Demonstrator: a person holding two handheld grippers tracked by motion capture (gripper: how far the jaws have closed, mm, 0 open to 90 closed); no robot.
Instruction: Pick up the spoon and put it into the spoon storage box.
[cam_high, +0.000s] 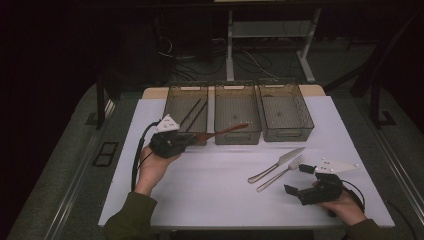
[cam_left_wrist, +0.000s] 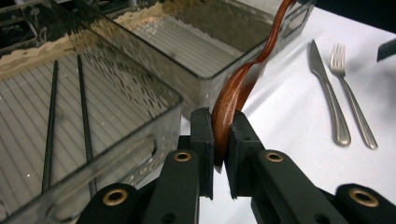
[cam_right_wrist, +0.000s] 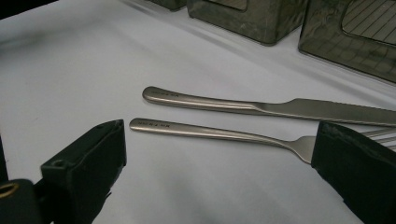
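Observation:
My left gripper (cam_high: 192, 138) is shut on one end of a reddish-brown wooden utensil (cam_high: 225, 131), which reaches right over the front wall of the middle bin (cam_high: 236, 137). In the left gripper view the jaws (cam_left_wrist: 220, 140) pinch the curved brown utensil (cam_left_wrist: 236, 88) edge-on. A steel knife (cam_high: 277, 164) and fork (cam_high: 281, 174) lie side by side on the white table. My right gripper (cam_high: 298, 179) sits open just right of their tips. In the right gripper view the fork (cam_right_wrist: 210, 133) and knife (cam_right_wrist: 257, 105) lie between and beyond the wide-apart jaws (cam_right_wrist: 219, 172).
Three clear smoky bins stand in a row at the back: the left bin (cam_high: 172, 100) holds two black chopsticks (cam_high: 192, 112), and the right bin (cam_high: 304, 112) stands beside the middle one. The white table surface (cam_high: 210, 185) ends at a front edge near the person's forearms.

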